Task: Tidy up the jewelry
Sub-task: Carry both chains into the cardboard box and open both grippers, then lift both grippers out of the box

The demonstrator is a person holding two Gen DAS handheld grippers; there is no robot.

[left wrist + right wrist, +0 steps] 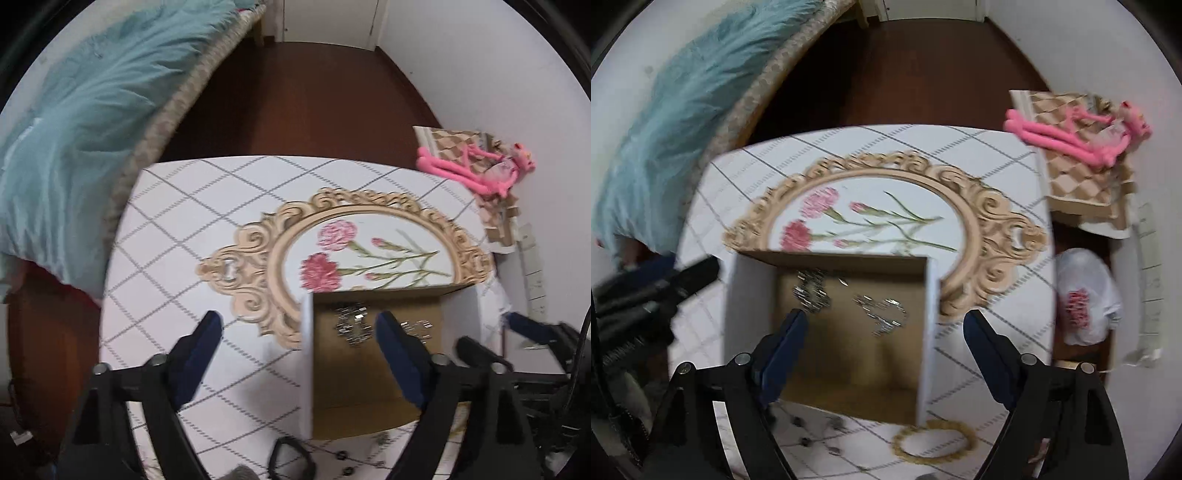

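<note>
An open cardboard box point(849, 332) sits on a white, diamond-patterned surface point(177, 229), with two silvery pieces of jewelry on its brown floor: a chain cluster point(810, 291) toward the box's far left corner and a heart-shaped loop point(886, 314) near its middle. Just outside the box's near wall lie a gold beaded bracelet point(932, 441) and a string of dark beads point(816, 432), blurred by motion. Behind the box lies an ornate carved oval frame point(255, 258) around a painting of pink carnations, its near edge hidden by the box. The right tool point(882, 319) hangs over the box with its blue-padded fingers spread wide and nothing between them. The left tool point(299, 321) straddles the box's left wall, likewise wide open and empty. Beyond the frame, a pink plush toy point(476, 170) rests on a checkered cushion to the right, and a teal blanket point(81, 122) drapes a bed to the left.
</note>
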